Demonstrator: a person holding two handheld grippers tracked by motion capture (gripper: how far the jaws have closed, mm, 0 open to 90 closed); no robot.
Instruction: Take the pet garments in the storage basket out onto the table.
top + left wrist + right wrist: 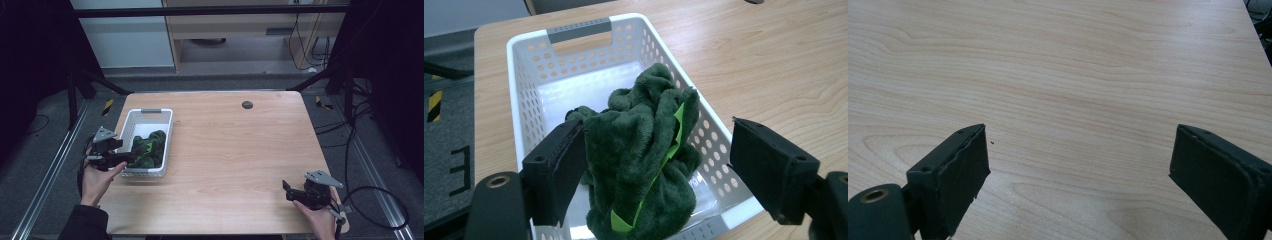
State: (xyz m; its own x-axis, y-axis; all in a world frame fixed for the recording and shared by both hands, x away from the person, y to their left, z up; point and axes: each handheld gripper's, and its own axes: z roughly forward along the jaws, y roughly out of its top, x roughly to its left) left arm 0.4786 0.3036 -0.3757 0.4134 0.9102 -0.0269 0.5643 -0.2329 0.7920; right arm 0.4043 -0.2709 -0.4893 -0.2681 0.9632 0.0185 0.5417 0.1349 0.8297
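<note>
Spanning the scene, the pale wood-grain tabletop (230, 150) carries a white perforated plastic basket (526, 105), rectangular, its long axis running away from the person. A crumpled dark green plush cloth (639, 160) with a bright green strip lies heaped at the basket's near end. The left gripper (656, 170) has its jaws spread around the cloth, and the right gripper (1078, 170) hovers over bare wood, jaws spread.

Light wood table (240, 150) sits in the middle, with a small dark round cap (247, 104) near its far edge; grey carpet floor (200, 82) all around it; metal rails (47, 170) run along the floor on both sides; black frame bars (100, 82) angle in behind the table; beyond that, a pale wooden desk (240, 30) and loose cables (367, 195) off to the right.
</note>
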